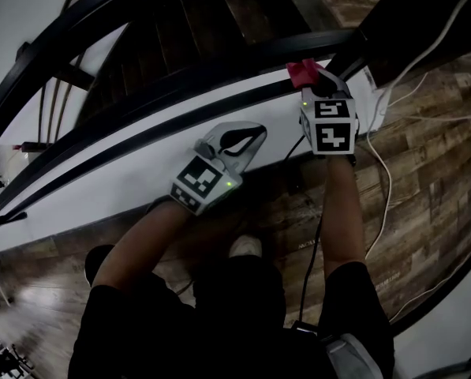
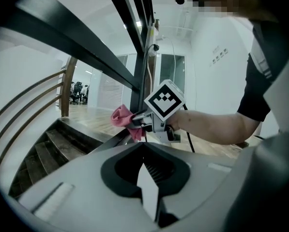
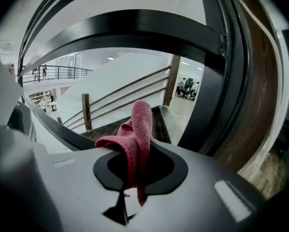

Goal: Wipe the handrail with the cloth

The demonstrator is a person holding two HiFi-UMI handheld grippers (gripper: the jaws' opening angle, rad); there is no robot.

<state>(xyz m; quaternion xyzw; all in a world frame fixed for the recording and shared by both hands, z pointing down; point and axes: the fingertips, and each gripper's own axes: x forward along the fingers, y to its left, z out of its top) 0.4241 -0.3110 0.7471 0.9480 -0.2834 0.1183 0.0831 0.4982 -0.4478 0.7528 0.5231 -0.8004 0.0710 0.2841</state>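
A black handrail (image 1: 243, 68) slants from lower left to upper right in the head view. A pink cloth (image 1: 302, 73) is bunched against it near a black post. My right gripper (image 1: 314, 85) is shut on that cloth; in the right gripper view the cloth (image 3: 140, 129) rises out of the closed jaws under the broad dark handrail (image 3: 134, 30). My left gripper (image 1: 249, 136) hangs lower and to the left, below the rail, shut with nothing in it. The left gripper view shows its own jaws (image 2: 146, 187) closed and, beyond them, the cloth (image 2: 124, 119) and the handrail (image 2: 76, 52).
Dark wooden stairs (image 1: 196, 30) lie beyond the rail. A thick black post (image 1: 385, 30) stands at the upper right. White cables (image 1: 385, 180) trail over the wooden floor (image 1: 432, 156) on the right. A lower thin black rail line (image 1: 140, 136) crosses the white stair side.
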